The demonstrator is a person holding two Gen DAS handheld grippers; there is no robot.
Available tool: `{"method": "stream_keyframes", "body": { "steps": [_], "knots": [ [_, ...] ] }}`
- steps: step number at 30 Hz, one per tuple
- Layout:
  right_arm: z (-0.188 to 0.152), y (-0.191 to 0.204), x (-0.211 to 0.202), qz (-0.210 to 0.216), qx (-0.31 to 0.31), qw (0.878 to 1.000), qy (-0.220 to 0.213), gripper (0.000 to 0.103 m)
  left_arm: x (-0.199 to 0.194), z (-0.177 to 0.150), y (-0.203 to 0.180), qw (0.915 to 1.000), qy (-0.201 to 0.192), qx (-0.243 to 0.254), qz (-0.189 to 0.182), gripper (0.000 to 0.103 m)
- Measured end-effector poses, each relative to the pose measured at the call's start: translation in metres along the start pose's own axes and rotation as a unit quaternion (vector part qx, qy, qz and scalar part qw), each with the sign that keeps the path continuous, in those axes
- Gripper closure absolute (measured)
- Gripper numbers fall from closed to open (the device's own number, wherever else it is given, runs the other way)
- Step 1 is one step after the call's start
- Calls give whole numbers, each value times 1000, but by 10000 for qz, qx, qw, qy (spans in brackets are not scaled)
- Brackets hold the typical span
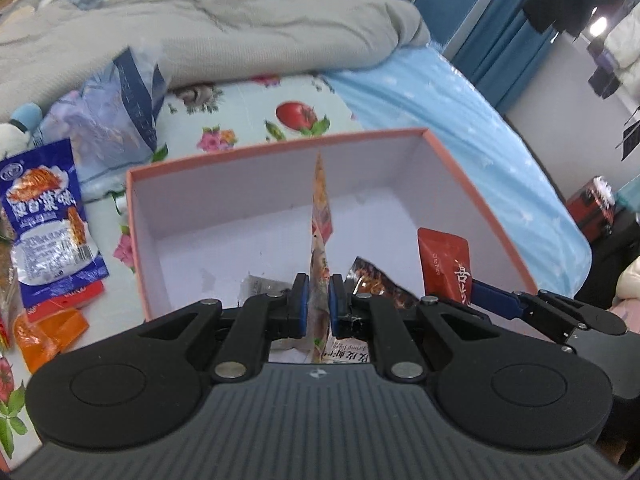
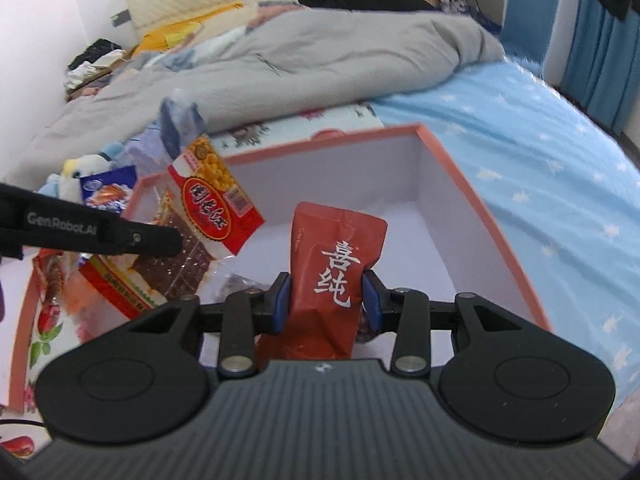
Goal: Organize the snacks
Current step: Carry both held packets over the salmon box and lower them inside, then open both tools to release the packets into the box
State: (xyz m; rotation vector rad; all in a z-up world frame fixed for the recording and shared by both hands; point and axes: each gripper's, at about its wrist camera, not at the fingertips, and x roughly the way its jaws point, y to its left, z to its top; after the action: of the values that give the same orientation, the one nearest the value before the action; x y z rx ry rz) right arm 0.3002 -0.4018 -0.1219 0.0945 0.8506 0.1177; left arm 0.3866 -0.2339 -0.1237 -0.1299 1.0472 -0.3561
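Note:
A pink-rimmed box [image 1: 280, 148] with a white inside stands on the bed. Over it, my left gripper [image 1: 319, 300] is shut on a thin red-and-yellow snack packet [image 1: 320, 240], seen edge-on here. The right wrist view shows that packet's face [image 2: 216, 204] beside the left gripper's black finger [image 2: 172, 240]. My right gripper [image 2: 326, 300] is shut on a red sachet [image 2: 336, 272] with white characters, also above the box [image 2: 480, 208]. The sachet [image 1: 444, 264] and one blue right finger [image 1: 492, 294] show at the box's right side. A dark packet [image 1: 372, 284] lies in the box.
Left of the box, a blue snack packet [image 1: 44, 220], orange packets [image 1: 48, 332] and a crumpled plastic bag [image 1: 112, 120] lie on the floral sheet. A grey quilt [image 1: 240, 20] is heaped behind. A plush toy [image 2: 80, 176] sits at the far left. Blue bedding [image 2: 560, 160] runs right.

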Motion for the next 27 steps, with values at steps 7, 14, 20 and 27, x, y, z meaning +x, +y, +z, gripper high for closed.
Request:
{"method": "stream_keyframes", "body": {
  "steps": [7,14,20,27],
  "knots": [
    [-8,-5,18,-2,163,9996,235,62,17,0,3,9996,178,150,183,91],
    [-9,-8,13,36,369,9988,312,46,5,-1,8,9997,130,43,183,90],
    [-4,3,-16,94,319,9994,31,33,-30,-4,9,9999,-91,7,136,90],
    [-1,24,-60,190,134,9989,-396,33,-86,-14,6,9987,-502,81,91,90]
  ]
}}
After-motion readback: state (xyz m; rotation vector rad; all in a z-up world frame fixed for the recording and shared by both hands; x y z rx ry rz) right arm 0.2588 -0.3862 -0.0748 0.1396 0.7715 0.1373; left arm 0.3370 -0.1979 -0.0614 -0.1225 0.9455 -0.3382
